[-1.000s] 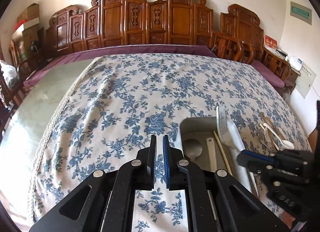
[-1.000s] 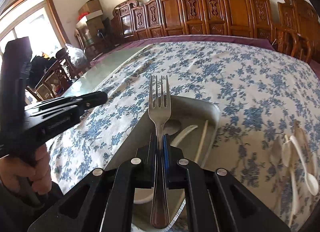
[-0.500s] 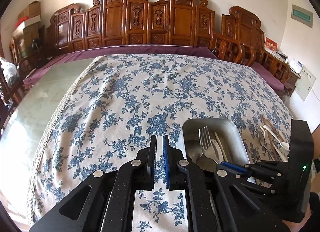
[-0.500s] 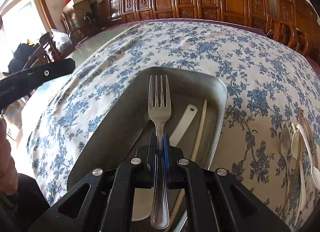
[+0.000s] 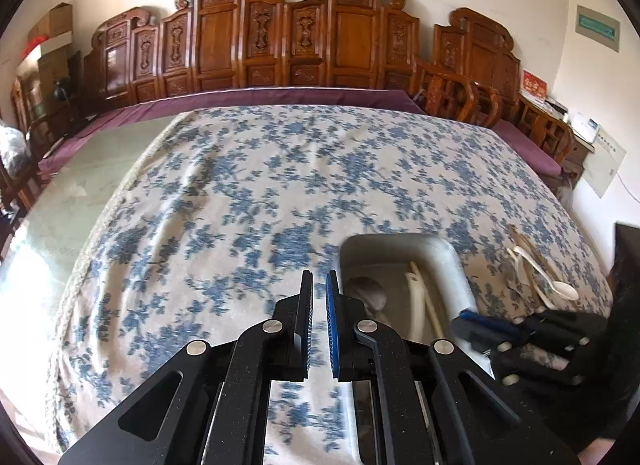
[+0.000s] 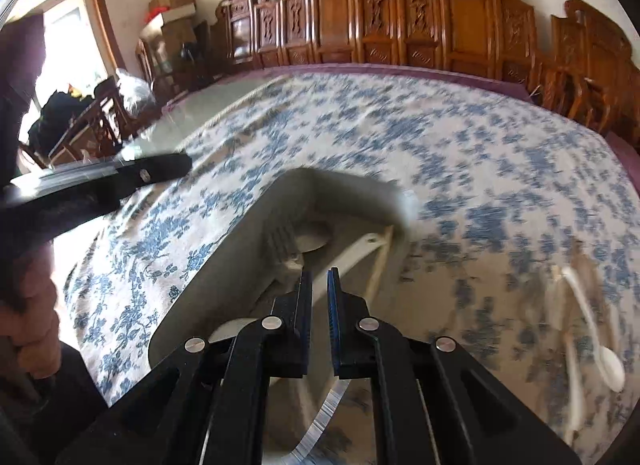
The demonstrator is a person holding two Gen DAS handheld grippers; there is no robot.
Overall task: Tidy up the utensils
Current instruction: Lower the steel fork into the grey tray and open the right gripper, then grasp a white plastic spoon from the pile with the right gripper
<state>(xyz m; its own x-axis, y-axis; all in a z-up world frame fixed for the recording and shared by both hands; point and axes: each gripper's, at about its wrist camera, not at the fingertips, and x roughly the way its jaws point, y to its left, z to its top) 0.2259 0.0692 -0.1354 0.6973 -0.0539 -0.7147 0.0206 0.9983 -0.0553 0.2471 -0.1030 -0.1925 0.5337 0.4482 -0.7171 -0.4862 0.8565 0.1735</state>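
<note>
A metal tray lies on the floral tablecloth and holds a metal spoon, a white utensil, a chopstick and the fork, which is blurred. My right gripper hangs just above the tray with a narrow gap between its pads and nothing in it; it also shows in the left wrist view. My left gripper hovers over the cloth left of the tray, pads slightly apart, empty.
A pile of loose utensils with a white spoon and chopsticks lies on the cloth right of the tray. Carved wooden chairs line the far side. Bare green tabletop shows at the left.
My right gripper has let go of the fork, which now lies in the tray, and has pulled back and up. The left gripper has barely moved.
</note>
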